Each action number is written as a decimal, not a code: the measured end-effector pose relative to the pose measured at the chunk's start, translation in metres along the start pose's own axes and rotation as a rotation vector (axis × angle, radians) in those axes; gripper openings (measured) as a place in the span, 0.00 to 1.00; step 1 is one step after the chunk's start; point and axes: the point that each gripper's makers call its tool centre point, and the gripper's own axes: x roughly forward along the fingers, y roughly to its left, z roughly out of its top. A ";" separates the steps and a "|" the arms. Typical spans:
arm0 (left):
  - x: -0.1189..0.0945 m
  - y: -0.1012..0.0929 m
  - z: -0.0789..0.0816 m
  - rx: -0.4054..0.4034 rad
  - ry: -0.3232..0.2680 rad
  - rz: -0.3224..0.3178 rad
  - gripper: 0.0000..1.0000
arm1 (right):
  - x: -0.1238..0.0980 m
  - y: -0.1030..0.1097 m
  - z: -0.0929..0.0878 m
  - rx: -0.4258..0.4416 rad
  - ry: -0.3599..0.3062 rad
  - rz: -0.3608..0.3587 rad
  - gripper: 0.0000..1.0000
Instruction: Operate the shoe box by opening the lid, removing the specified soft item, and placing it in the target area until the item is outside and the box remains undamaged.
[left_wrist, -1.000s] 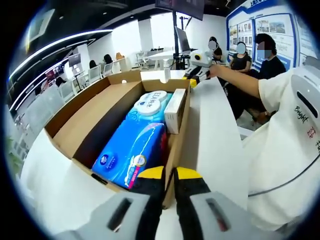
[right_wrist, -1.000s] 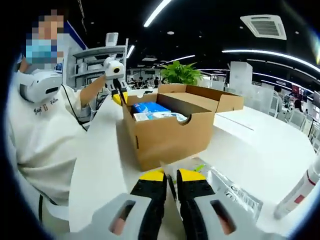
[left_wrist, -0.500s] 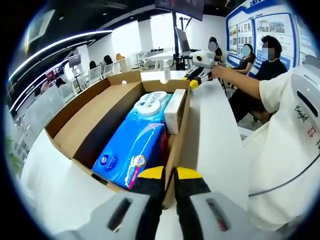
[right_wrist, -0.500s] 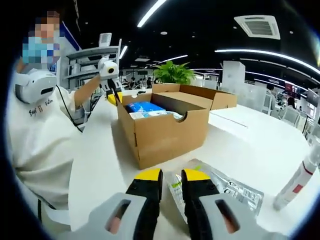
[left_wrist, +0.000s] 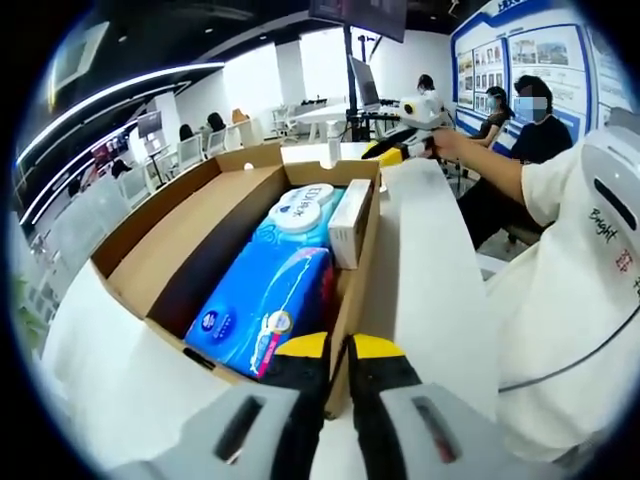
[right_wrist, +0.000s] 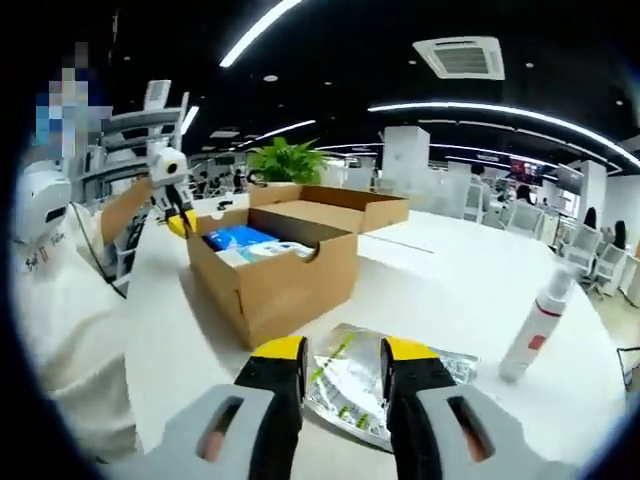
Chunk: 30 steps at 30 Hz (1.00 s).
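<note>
The right gripper's (right_wrist: 340, 362) fingers (right_wrist: 279, 352) are standing parted over a clear plastic packet (right_wrist: 375, 385) that is lying on the white table (right_wrist: 440, 270), outside the shoe box (right_wrist: 283, 272). The left gripper's (left_wrist: 338, 346) fingers (left_wrist: 303, 347) are pinching the box's near wall, with the lid (left_wrist: 163, 232) folded open and a blue tissue pack (left_wrist: 265, 298) sitting inside.
</note>
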 end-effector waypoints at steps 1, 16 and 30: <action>0.000 0.000 0.000 0.000 -0.002 0.000 0.07 | -0.001 -0.004 -0.001 0.013 -0.001 -0.029 0.35; 0.000 0.000 0.001 -0.038 0.003 -0.015 0.06 | -0.001 -0.023 -0.023 0.085 0.085 -0.256 0.61; 0.000 0.000 0.001 -0.036 0.002 -0.016 0.06 | 0.011 -0.027 -0.058 0.135 0.194 -0.355 0.69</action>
